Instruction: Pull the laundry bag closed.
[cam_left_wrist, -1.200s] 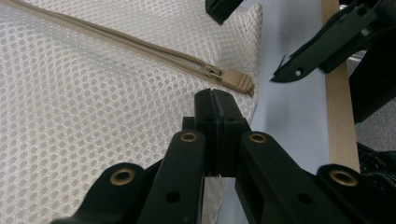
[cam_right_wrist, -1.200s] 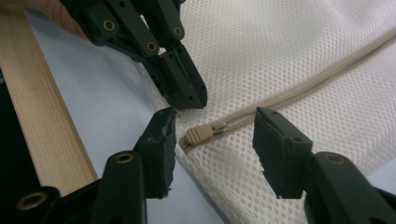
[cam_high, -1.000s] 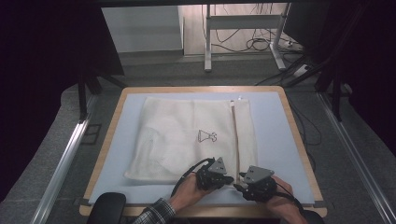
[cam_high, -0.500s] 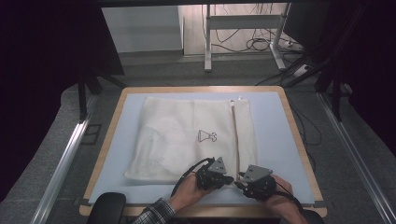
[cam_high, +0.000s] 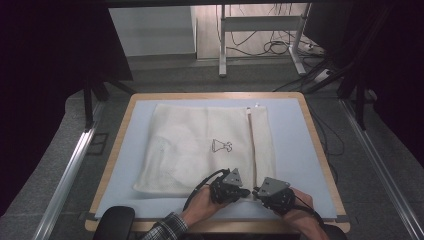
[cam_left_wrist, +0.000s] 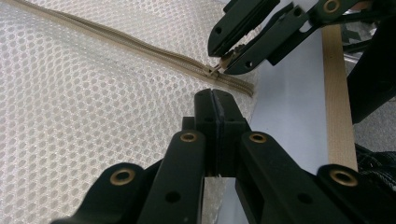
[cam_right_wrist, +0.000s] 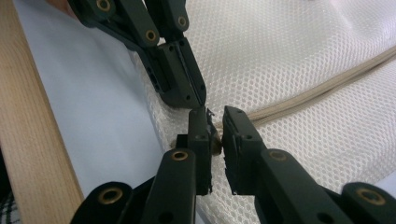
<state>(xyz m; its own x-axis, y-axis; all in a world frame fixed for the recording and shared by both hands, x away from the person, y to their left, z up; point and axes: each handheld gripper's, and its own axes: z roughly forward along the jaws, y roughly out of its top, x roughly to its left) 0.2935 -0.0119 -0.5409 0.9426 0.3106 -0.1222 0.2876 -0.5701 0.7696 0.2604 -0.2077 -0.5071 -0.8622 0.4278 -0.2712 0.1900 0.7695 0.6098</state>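
Observation:
A white mesh bag (cam_high: 200, 150) lies flat on the light-blue mat (cam_high: 295, 145), its beige zipper (cam_high: 251, 145) running from far to near. Both grippers meet at the zipper's near end. My left gripper (cam_high: 246, 191) (cam_left_wrist: 215, 100) is shut on the bag's near edge just beside the zipper end. My right gripper (cam_high: 256, 192) (cam_right_wrist: 215, 122) faces it, jaws pinched on the small zipper pull (cam_left_wrist: 219, 69), with a thin gap left between them. In the right gripper view the left gripper (cam_right_wrist: 198, 98) sits just beyond my own jaws, clamped on the mesh (cam_right_wrist: 289, 46).
The mat covers a wooden-rimmed table (cam_high: 320, 150); its near edge lies right behind the hands. A dark round object (cam_high: 114, 224) sits at the near left corner. A small printed figure (cam_high: 221, 146) marks the bag's middle. Desk legs and cables (cam_high: 260, 45) stand beyond the table.

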